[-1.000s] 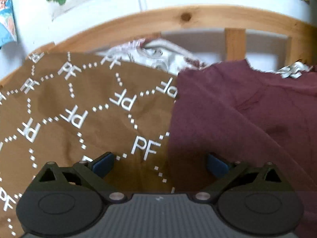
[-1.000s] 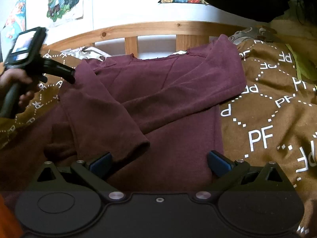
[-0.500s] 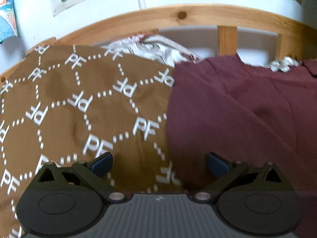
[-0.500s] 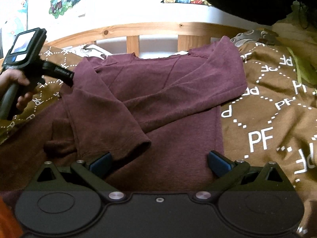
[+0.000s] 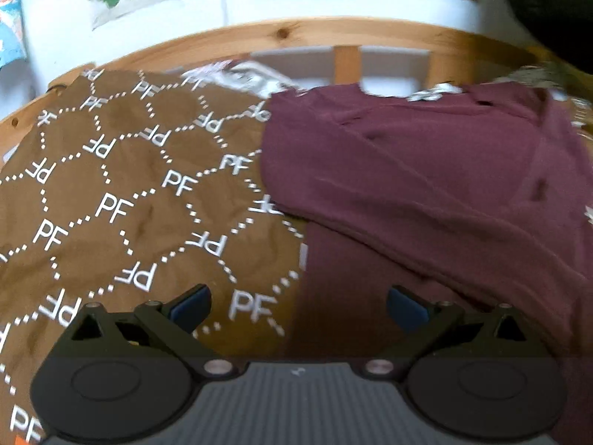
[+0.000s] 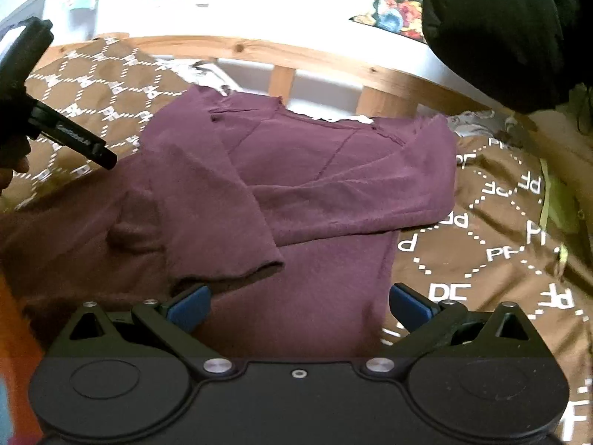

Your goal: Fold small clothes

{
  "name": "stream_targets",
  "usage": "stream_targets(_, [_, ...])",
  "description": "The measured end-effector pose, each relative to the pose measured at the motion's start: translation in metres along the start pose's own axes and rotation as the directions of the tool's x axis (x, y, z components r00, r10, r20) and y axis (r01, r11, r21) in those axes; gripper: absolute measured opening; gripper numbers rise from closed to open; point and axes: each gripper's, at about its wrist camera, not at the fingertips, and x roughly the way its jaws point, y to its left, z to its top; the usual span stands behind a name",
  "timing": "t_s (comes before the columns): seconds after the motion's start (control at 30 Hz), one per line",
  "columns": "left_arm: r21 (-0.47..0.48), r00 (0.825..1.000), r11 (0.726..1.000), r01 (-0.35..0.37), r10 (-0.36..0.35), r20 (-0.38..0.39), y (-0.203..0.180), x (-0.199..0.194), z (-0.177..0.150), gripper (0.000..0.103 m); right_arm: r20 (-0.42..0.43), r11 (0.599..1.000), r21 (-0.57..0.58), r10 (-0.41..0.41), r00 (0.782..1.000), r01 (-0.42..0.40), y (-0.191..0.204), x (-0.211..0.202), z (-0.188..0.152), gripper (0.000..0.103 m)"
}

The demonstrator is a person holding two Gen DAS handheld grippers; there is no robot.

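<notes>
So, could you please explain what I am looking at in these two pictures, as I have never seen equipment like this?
There is no robot here: a person holds a two-finger gripper in each hand, and each gripper carries a wide-angle camera looking forward along its fingers. One picture comes from the left gripper, the other from the right gripper; the black shapes with blue pads at the bottom are their fingers. Both are open and hold nothing. A maroon top lies on a brown blanket printed with "PF", on a bed with a wooden rail. Both its sleeves are folded across the front. In the right view, the left gripper shows at the left edge, beside the top.
</notes>
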Motion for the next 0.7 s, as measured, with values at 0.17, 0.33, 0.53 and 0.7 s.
stream_targets(0.17, [0.160, 0.996, 0.986, 0.053, -0.064, 0.062, -0.022, -0.039, -0.023, 0.102, -0.047, 0.993, -0.109, 0.033, 0.998, -0.038, 0.004, -0.026, -0.008, 0.102])
stream_targets(0.33, [0.275, 0.988, 0.956, 0.106, -0.133, 0.081, -0.044, -0.065, -0.044, 0.102, -0.106, 0.970, -0.220, 0.077, 0.991, -0.099, 0.021, -0.046, -0.015, 0.102])
stream_targets(0.53, [0.293, 0.980, 0.941, 0.169, -0.193, 0.057, -0.055, -0.076, -0.057, 0.102, -0.197, 0.963, -0.231, 0.090, 0.976, -0.135, 0.039, -0.048, -0.020, 0.102])
stream_targets(0.7, [0.284, 0.973, 0.937, 0.206, -0.226, 0.041, -0.052, -0.074, -0.060, 0.102, -0.237, 0.961, -0.258, 0.037, 0.971, -0.100, 0.050, -0.035, -0.032, 0.102])
